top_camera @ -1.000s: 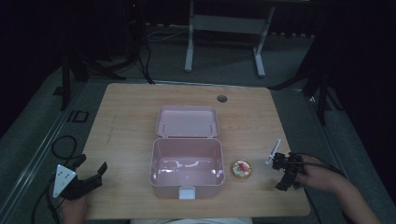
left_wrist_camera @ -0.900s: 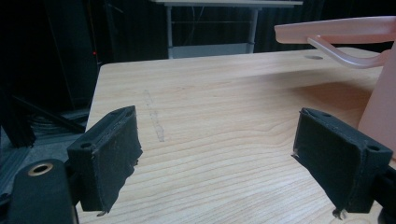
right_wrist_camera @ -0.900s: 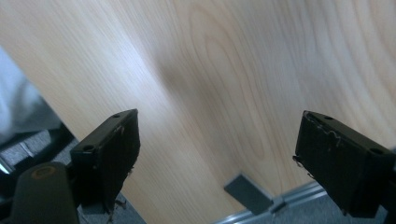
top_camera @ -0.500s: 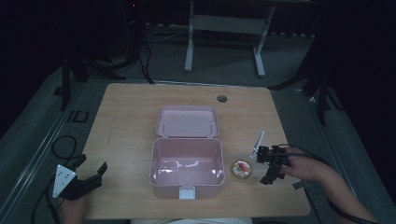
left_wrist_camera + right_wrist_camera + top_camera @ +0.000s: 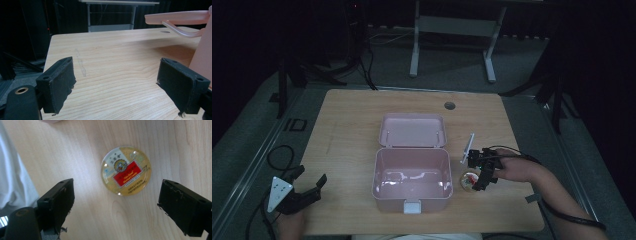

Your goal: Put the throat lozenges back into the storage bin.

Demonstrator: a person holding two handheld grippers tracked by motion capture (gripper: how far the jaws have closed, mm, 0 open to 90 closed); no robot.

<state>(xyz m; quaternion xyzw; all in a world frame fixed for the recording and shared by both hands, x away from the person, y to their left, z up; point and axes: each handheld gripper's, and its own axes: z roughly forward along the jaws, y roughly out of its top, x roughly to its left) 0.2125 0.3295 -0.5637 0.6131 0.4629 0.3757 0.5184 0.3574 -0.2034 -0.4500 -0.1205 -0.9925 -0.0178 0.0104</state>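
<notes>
Right hand-held gripper (image 5: pixel 478 176), jaws wide apart and empty, is hovering over a round tin (image 5: pixel 126 170) lying just right of the open pink box (image 5: pixel 412 177); left hand-held gripper (image 5: pixel 307 187), likewise spread empty, is resting well left of the box on the bench (image 5: pixel 347 130).

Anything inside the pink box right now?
The pink box stands open with its lid laid back. In the high view its floor looks bare, showing only glare. The strip just behind the front wall is hidden. The round tin lies outside it, on the table.
</notes>
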